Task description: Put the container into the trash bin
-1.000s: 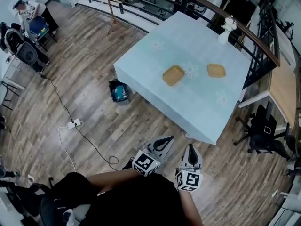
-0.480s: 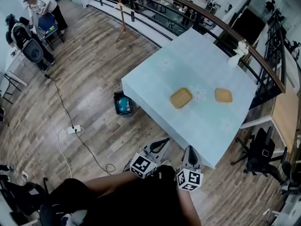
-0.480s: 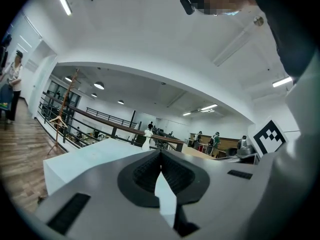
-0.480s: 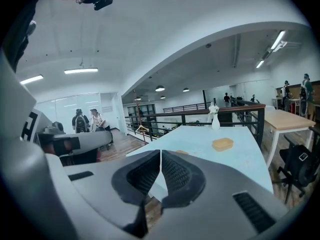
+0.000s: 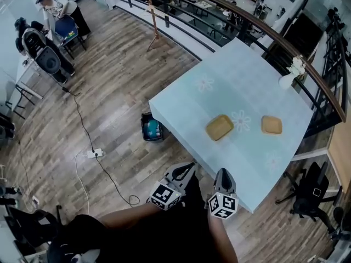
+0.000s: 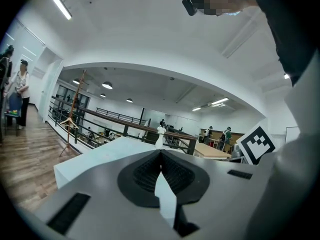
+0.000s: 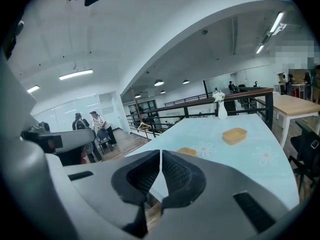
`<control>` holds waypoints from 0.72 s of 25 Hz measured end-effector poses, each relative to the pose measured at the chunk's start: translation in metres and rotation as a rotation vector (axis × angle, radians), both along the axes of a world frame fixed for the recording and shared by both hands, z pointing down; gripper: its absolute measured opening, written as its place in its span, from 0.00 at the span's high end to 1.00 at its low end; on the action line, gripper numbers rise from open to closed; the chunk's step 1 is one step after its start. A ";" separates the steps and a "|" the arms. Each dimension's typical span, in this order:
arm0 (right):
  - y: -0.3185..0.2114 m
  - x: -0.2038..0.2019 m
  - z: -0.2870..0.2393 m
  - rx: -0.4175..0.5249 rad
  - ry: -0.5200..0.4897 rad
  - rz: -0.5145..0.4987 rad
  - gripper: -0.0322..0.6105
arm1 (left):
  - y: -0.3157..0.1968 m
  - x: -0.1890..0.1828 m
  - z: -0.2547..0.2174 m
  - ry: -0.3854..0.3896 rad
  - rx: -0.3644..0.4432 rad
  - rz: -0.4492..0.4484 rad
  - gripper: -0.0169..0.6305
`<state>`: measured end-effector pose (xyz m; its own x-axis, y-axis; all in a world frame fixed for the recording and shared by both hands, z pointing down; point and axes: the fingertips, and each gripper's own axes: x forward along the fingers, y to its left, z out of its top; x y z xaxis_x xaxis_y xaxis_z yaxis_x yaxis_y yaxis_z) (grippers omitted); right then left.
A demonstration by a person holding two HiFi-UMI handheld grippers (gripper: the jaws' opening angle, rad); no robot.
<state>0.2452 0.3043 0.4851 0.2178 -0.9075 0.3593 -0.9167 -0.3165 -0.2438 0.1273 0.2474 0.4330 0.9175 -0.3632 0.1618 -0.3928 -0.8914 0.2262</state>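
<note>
Tan container (image 5: 219,127) on pale blue surface (image 5: 241,86), mid-frame; second container (image 5: 271,125) to its right. Only head view gives us trash bin (image 5: 152,127), on floor (image 5: 115,92) at surface's left corner. Left gripper (image 5: 191,165) and right gripper (image 5: 223,172), lower centre: own views show us both closed, empty.

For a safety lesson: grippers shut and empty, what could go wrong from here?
Two similar containers lie on the table; the wrong one might be taken. The trash bin sits on the floor by the table corner; a drop could miss. The floor cable could trip the person.
</note>
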 end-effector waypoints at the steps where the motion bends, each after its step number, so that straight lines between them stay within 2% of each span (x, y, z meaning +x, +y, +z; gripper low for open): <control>1: -0.008 0.008 0.003 0.001 -0.002 0.010 0.89 | -0.011 0.004 0.000 -0.009 0.006 -0.006 0.95; 7: -0.065 0.050 0.034 -0.036 -0.065 0.016 0.89 | -0.081 0.035 0.008 -0.038 -0.043 -0.051 0.95; 11: -0.100 0.076 0.047 -0.056 -0.095 -0.012 0.89 | -0.117 0.063 0.010 -0.058 -0.032 -0.060 0.95; 18: -0.129 0.111 0.106 -0.175 -0.195 0.028 0.89 | -0.153 0.105 0.030 -0.093 -0.056 -0.039 0.95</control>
